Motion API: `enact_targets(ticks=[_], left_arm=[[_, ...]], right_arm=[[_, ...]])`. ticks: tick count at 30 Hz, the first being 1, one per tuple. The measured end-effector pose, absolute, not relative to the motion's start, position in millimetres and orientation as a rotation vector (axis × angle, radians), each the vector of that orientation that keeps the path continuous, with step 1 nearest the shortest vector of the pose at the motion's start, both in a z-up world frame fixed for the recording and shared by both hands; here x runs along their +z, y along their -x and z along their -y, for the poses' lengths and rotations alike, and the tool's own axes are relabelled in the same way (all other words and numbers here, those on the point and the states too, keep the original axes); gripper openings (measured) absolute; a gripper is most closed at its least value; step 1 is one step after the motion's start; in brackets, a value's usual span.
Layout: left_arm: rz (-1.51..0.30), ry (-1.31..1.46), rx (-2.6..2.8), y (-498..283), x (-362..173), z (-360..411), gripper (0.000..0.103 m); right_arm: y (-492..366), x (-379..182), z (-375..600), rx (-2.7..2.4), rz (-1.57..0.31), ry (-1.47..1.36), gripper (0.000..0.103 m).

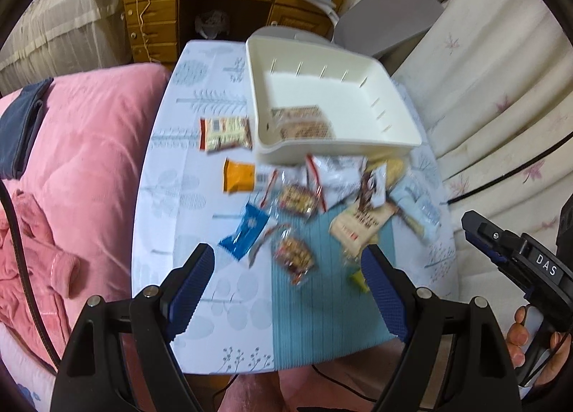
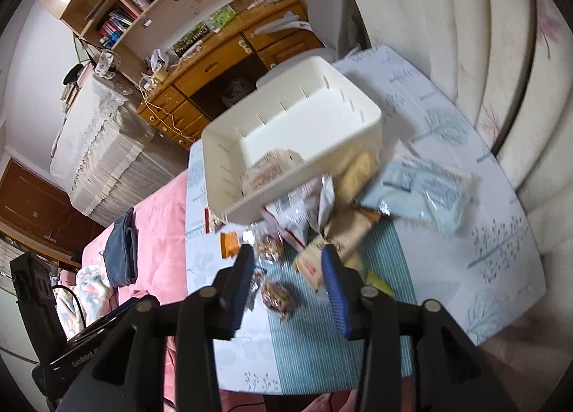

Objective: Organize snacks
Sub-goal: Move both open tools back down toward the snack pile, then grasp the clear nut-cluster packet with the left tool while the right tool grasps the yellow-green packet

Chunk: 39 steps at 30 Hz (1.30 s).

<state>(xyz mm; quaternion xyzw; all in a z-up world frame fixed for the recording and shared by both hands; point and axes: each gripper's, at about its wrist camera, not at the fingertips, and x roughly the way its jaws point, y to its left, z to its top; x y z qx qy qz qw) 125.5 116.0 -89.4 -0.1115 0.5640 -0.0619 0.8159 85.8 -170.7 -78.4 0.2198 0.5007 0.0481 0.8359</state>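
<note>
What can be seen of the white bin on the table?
The white bin is a rectangular, open-topped tub that looks like smooth cream plastic, with rounded corners and thin slits along its inner walls. It stands upright at the table's far end on the patterned cloth. It is mostly empty: brown-printed snack packets lie in one near corner. Loose packets crowd its near wall; contact is unclear.

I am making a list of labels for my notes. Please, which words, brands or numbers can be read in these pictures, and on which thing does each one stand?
"DAS": white letters on the black body of the right gripper.
Print on the snack packets: too blurred to read.
Lettering on the black device at the picture's lower left: unreadable.
</note>
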Motion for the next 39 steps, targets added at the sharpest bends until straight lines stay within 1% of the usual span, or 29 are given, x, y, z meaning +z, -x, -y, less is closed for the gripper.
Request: enact_targets(ticks=[11, 19, 25, 33, 39], left_arm=[[-1.326, 0.192, -0.167, -127, -134, -97, 0.083], [-1.396, 0.150, -0.183, -143, -160, -77, 0.083], [-1.500, 0.144, -0.160, -162, -192, -58, 0.083], [-1.653, 0.169, -0.042, -188, -241, -44, 0.083], [-1.702, 0.160, 0.034, -199, -263, -39, 0.083]], right_arm=[[-69, -138, 171, 0.048, -1.222, -0.475, 0.043], [-65, -184, 175, 0.020, -1.343, -0.512, 0.043], [-70, -218, 180, -0.001, -1.436, -0.569, 0.043], [-86, -253, 183, -0.026, -1.551, -0.665, 0.043], [-100, -263, 175, -0.107, -1.609, -0.602, 0.043]])
